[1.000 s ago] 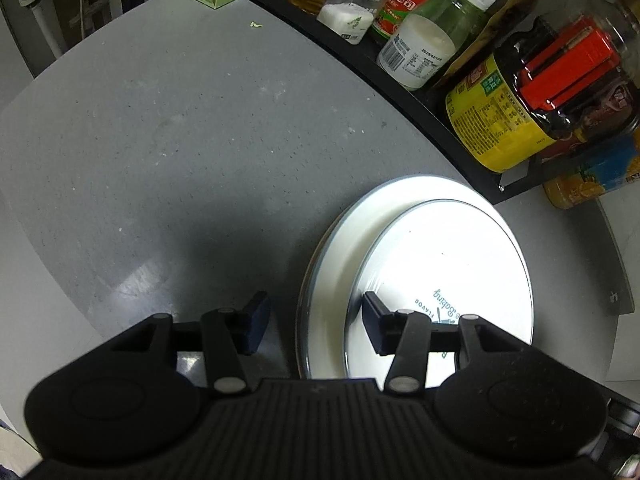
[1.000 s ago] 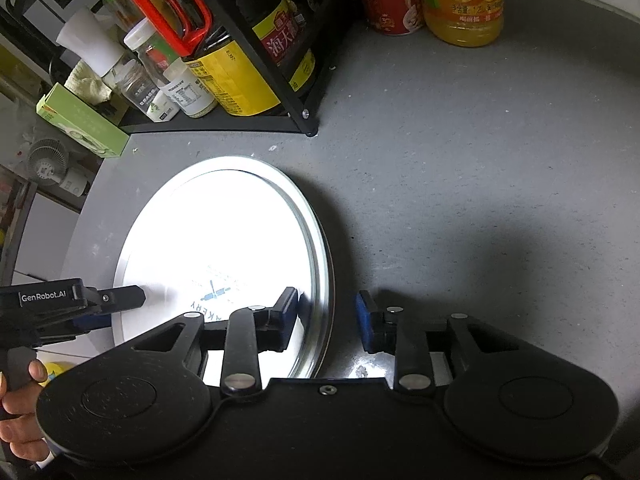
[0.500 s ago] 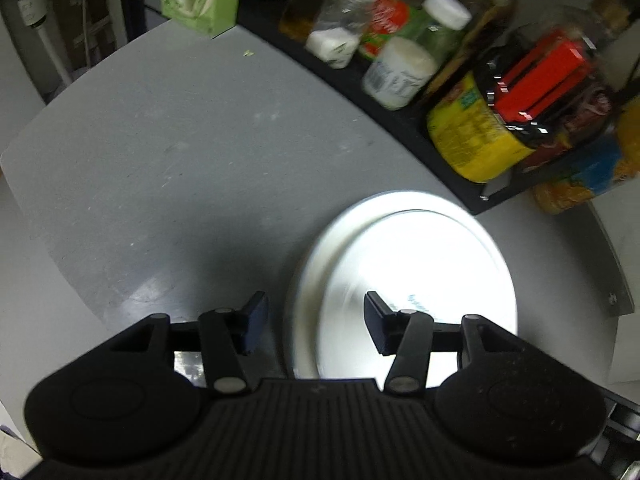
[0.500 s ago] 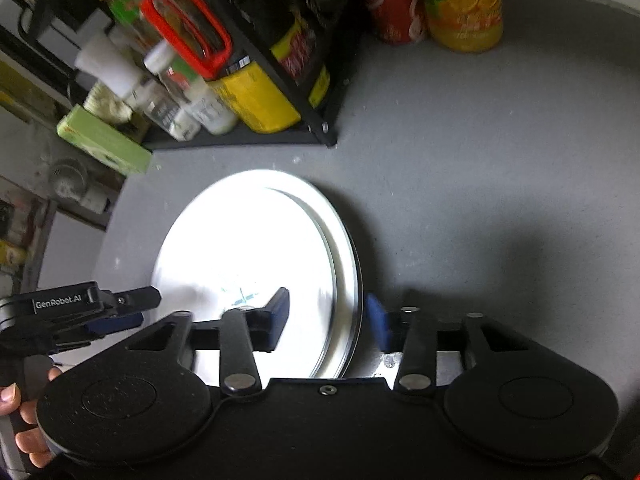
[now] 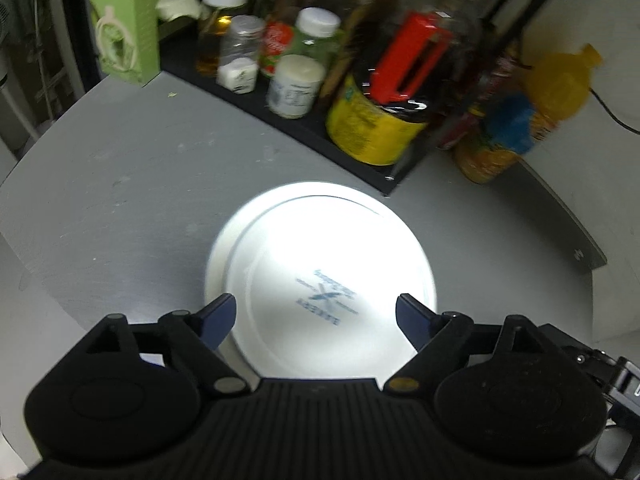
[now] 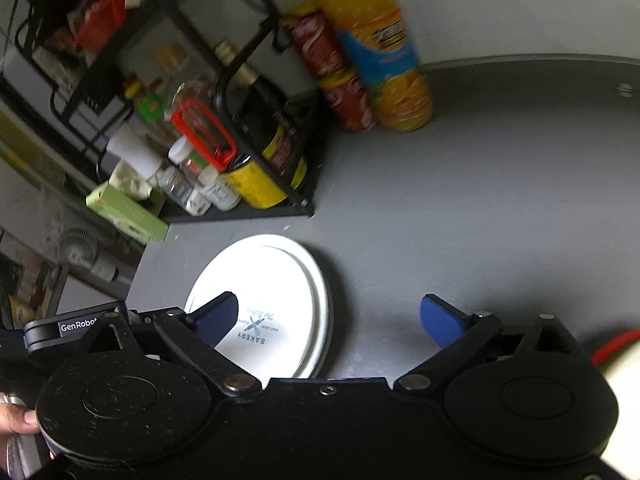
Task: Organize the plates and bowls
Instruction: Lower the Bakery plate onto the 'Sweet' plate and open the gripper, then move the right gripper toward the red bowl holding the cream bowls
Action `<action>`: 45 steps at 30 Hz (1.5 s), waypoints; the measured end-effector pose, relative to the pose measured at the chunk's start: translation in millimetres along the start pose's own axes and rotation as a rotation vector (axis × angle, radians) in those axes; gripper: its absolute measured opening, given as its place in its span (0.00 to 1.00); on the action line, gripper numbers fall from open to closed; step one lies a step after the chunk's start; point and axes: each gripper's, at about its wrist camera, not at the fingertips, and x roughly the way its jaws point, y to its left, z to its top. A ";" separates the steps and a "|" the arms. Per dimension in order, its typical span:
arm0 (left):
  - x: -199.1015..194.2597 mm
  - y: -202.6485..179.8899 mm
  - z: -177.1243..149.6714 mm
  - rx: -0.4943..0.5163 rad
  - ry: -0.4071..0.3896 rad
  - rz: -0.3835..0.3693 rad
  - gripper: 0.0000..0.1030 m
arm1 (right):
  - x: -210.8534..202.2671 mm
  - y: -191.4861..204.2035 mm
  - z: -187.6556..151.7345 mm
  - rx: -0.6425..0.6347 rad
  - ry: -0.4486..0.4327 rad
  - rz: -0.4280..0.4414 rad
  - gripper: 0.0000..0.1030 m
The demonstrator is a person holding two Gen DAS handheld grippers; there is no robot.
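Left gripper (image 5: 316, 312) occupies the bottom of the left wrist view, fingers spread wide and holding nothing; its blue pads sit over the near left and near right edges of the plate stack, contact cannot be confirmed. Right gripper (image 6: 328, 320) fills the bottom of the right wrist view, likewise spread wide and empty; its left pad overlaps the stack in the frame and its right pad is over bare counter. A fingertip (image 6: 20, 426) shows at lower left of that view. The stacked plates (image 5: 320, 280) lie flat on the grey countertop (image 5: 140, 184), centre frame: a smaller white plate printed "BAKERY" rests on a larger white plate, whose rim shows around it. Beyond, in the upper frame, a black wire rack (image 6: 240, 60) holds jars, bottles and a yellow-labelled jug with a red handle (image 5: 376, 120). A green box (image 5: 124, 28) stands at upper left. An orange juice bottle (image 6: 380, 52) and a red can (image 6: 332, 72) stand beside the rack's right end. Far items are blurred.
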 end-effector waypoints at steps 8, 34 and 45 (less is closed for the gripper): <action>-16.2 -35.2 -20.5 0.077 -0.021 -0.043 0.84 | -45.5 -26.5 -16.0 0.073 -0.095 -0.040 0.99; -0.4 -186.2 -96.4 0.374 0.108 -0.235 0.84 | -151.3 -129.1 -70.2 0.248 -0.239 -0.238 1.00; 31.9 -211.8 -122.3 0.430 0.199 -0.254 0.84 | -145.1 -159.8 -89.2 0.317 -0.198 -0.292 0.99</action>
